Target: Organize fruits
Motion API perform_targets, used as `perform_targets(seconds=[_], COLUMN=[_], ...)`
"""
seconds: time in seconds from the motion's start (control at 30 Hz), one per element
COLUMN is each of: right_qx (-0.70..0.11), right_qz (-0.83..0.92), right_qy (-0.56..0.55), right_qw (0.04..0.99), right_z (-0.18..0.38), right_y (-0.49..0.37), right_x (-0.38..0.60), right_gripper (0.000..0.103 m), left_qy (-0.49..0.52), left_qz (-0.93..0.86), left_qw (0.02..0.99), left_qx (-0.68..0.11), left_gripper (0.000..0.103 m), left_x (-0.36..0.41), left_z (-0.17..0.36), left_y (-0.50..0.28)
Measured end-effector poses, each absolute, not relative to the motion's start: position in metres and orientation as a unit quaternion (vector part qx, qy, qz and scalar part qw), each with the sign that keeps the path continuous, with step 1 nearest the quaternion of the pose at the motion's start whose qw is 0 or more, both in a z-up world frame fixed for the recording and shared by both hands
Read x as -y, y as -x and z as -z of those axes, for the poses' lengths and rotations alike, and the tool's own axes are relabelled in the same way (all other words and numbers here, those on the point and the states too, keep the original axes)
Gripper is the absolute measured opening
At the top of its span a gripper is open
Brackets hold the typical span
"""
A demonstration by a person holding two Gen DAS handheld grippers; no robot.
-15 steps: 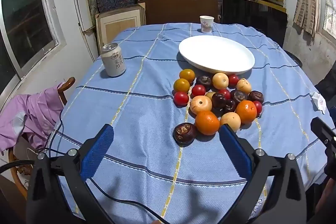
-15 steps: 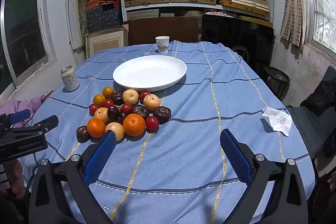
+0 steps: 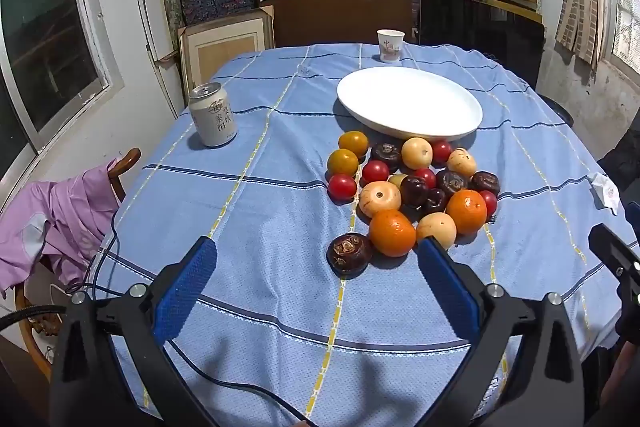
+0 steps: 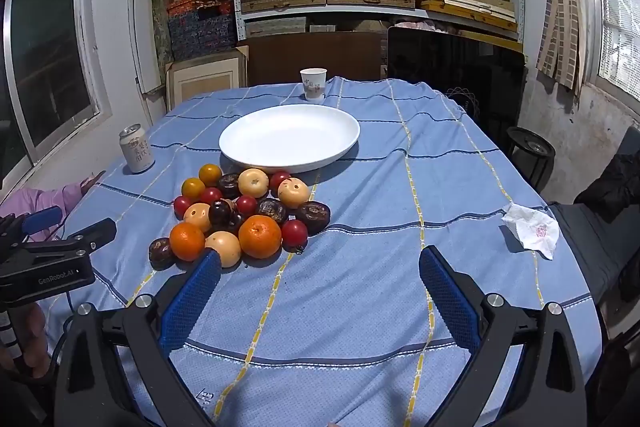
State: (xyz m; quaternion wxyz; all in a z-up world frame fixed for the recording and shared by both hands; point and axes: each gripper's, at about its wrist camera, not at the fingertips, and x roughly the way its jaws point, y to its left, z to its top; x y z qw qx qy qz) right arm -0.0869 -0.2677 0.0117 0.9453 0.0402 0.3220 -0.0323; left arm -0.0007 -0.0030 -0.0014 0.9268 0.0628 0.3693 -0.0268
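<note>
1. Left wrist view: the left gripper (image 3: 316,259) hangs over the blue tablecloth (image 3: 248,211) with its jaws spread wide and nothing between them. The pile of fruit (image 3: 412,191) lies just in front of the white plate (image 3: 408,99), touching its near rim. A dark brown fruit (image 3: 349,253) sits at the pile's near edge, farthest from the plate, beside an orange (image 3: 392,231). A drink can (image 3: 213,115) stands well to the left of the plate, a paper cup (image 3: 390,45) behind it.

2. Right wrist view: the right gripper (image 4: 319,267) is likewise released and empty, over bare cloth to the right of the pile (image 4: 244,213). The plate (image 4: 290,137) holds nothing. A crumpled tissue (image 4: 532,229) lies far right of the plate.

3. My reading: no fruit has been sorted yet, so this is the approach. The next move calls for lowering one gripper around an outer fruit and closing gently. The fruits are round, smooth and mixed: oranges, red tomatoes, pale and dark ones, packed close, so neighbours may roll.
</note>
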Motion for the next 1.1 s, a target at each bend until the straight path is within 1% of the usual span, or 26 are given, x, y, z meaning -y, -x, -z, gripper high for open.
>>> perform_targets(seconds=[0.47,1.1], right_qx=[-0.328,-0.330], right_qz=[0.035,0.033], right_qy=[-0.032,-0.032], right_qw=[0.943,0.943], right_z=[-0.0065,-0.0086], right_y=[0.0868,0.0866], right_x=[0.2644,0.2646], right_gripper=[0.099,0.099], left_qy=[-0.062,-0.060], left_qz=[0.025,0.028], left_qw=[0.924,0.925], left_qx=[-0.377,-0.373], left_gripper=[0.099,0.099], left_x=[0.0010,-0.0008], left_z=[0.0083,0.0041], left_y=[-0.0050,-0.0034])
